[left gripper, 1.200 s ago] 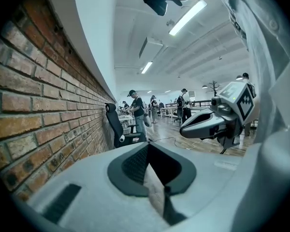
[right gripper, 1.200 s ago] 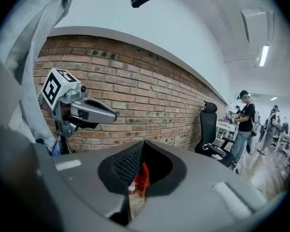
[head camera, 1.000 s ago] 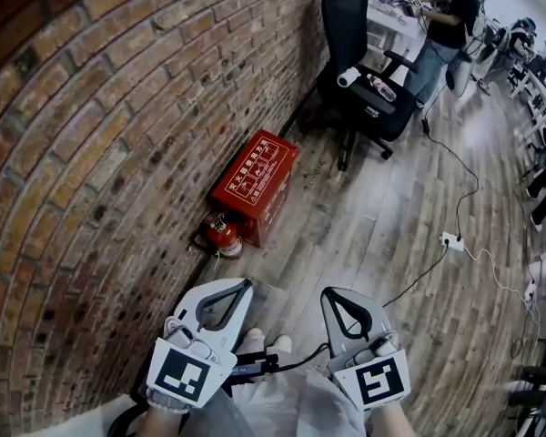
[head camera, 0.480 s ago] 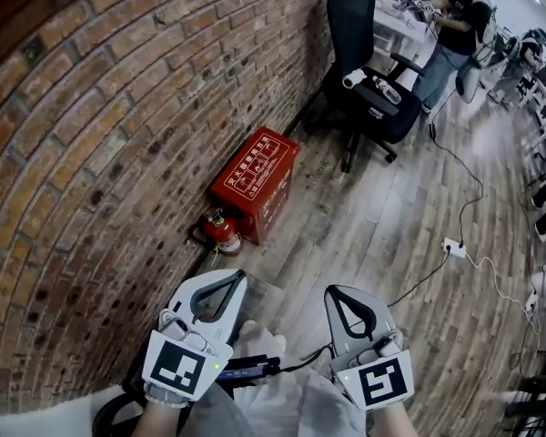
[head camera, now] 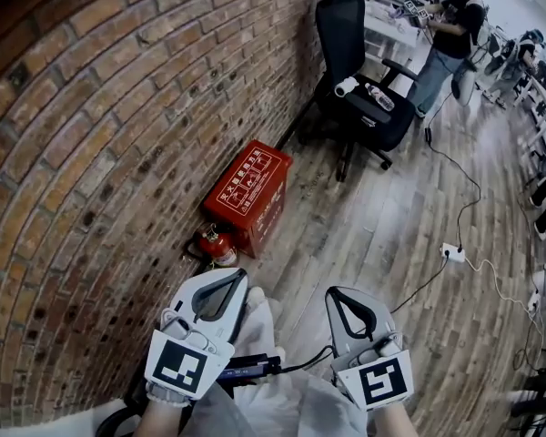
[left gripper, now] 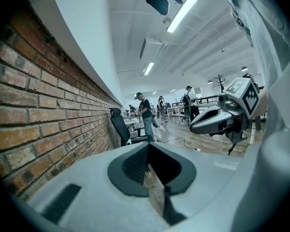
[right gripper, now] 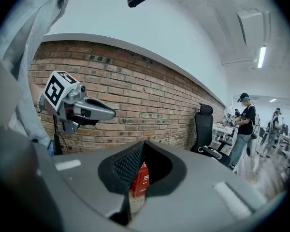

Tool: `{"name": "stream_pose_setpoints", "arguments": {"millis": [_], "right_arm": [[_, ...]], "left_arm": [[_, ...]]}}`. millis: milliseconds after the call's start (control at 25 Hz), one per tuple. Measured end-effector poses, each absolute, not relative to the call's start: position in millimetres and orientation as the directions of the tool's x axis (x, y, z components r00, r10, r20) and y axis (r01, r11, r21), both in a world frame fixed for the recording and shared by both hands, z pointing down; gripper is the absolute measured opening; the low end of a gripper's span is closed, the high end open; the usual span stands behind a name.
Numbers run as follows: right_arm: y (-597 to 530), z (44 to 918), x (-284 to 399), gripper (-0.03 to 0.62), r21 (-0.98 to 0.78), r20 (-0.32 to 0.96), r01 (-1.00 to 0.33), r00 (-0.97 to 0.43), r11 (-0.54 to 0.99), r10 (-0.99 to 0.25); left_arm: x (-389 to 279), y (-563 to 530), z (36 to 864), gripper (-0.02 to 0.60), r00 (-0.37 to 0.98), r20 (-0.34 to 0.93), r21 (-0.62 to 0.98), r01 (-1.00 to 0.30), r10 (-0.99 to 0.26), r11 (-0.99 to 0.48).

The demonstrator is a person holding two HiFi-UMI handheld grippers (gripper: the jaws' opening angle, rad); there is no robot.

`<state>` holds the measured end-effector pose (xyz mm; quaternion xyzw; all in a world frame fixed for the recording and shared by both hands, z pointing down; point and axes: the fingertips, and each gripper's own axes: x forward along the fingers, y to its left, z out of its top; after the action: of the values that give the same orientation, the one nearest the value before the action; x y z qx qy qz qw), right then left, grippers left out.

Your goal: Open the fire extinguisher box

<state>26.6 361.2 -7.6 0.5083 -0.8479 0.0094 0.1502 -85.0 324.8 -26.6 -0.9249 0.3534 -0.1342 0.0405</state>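
The red fire extinguisher box [head camera: 247, 197] stands shut on the wood floor against the brick wall, with white print on its lid. A small red extinguisher [head camera: 218, 244] lies beside its near end. My left gripper [head camera: 243, 274] and right gripper [head camera: 331, 292] are held side by side short of the box, pointing toward it, both shut and empty. In the right gripper view part of the box [right gripper: 140, 179] shows through the loop of the shut jaws [right gripper: 144, 143], and the left gripper [right gripper: 82, 111] hangs at the left. In its own view the left gripper [left gripper: 148, 144] has its jaws together.
The brick wall [head camera: 100, 153] runs along the left. A black office chair [head camera: 355, 80] stands beyond the box, and a person [head camera: 446, 35] works at a desk behind it. A power strip [head camera: 452, 253] with its cable lies on the floor at the right. My white shoe [head camera: 257, 315] is between the grippers.
The person has stepped forward along the wall, so the box now lies a little closer to the grippers in the head view. A white shoe has come forward between them. Both grippers stay shut.
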Motion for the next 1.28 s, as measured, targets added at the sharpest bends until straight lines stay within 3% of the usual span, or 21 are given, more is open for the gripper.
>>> {"name": "stream_pose_setpoints", "arguments": {"millis": [200, 1280], "right_arm": [[333, -11, 31, 0.003, 0.147, 0.256, -0.873, -0.421, 0.465, -0.87], [141, 49, 39, 0.003, 0.056, 0.381, -0.93, -0.316, 0.363, -0.869]], "left_arm": [[-82, 291, -29, -0.003, 0.71, 0.204, -0.149, -0.658, -0.674, -0.738], [-55, 92, 35, -0.003, 0.81, 0.335, -0.09, -0.481, -0.481, -0.872]]}}
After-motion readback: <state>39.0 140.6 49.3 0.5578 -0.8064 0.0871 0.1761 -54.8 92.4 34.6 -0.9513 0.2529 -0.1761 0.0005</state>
